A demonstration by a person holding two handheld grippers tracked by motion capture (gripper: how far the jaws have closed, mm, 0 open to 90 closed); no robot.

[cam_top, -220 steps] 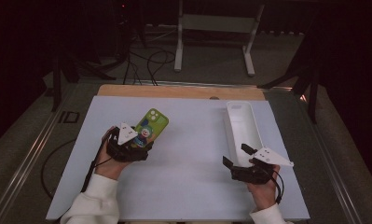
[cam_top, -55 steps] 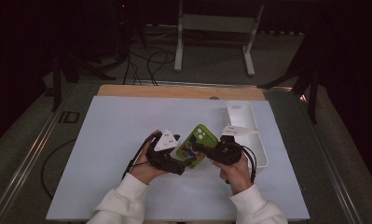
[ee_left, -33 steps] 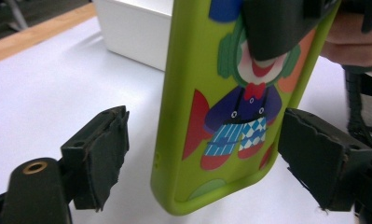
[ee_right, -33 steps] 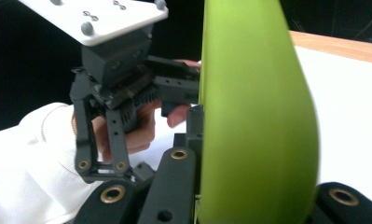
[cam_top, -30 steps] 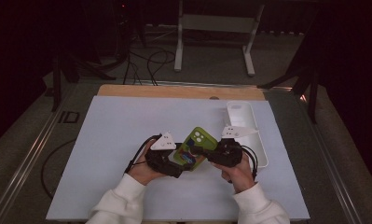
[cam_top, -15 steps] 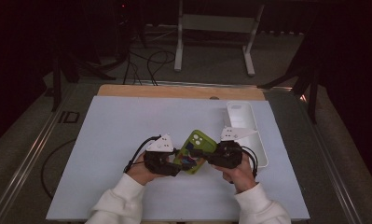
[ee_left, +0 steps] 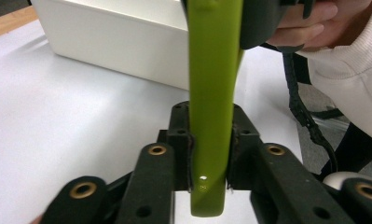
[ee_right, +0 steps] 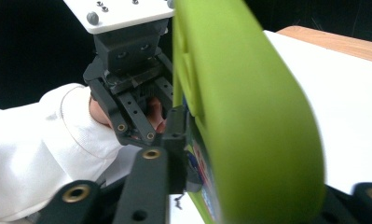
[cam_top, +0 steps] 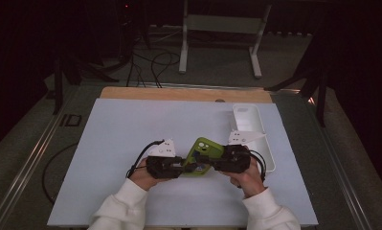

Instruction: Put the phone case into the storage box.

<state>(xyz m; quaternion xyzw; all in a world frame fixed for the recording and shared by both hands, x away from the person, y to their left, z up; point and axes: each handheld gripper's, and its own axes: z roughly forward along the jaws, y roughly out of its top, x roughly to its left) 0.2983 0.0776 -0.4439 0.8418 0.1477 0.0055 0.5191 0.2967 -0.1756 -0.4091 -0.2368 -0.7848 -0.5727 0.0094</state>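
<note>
Green phone case held edge-up between two grippers above the white mat.

The left gripper [ee_left: 207, 179] had just been closing and pinched the phone case [cam_top: 204, 156] by its edge. The right gripper [cam_top: 216, 163] had just been opening; the case sat between its jaws, grip unclear. A white tray [cam_top: 251, 125] lay just beside, on the mat [cam_top: 131, 129].

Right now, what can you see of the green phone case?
The lime-green, rounded-corner phone case, seemingly soft matte plastic, is held on edge above the white mat between both hand-held grippers. The left hand-held gripper pinches its end, pads pressing both faces. The right hand-held gripper meets its other end. A colourful picture shows inside.
</note>
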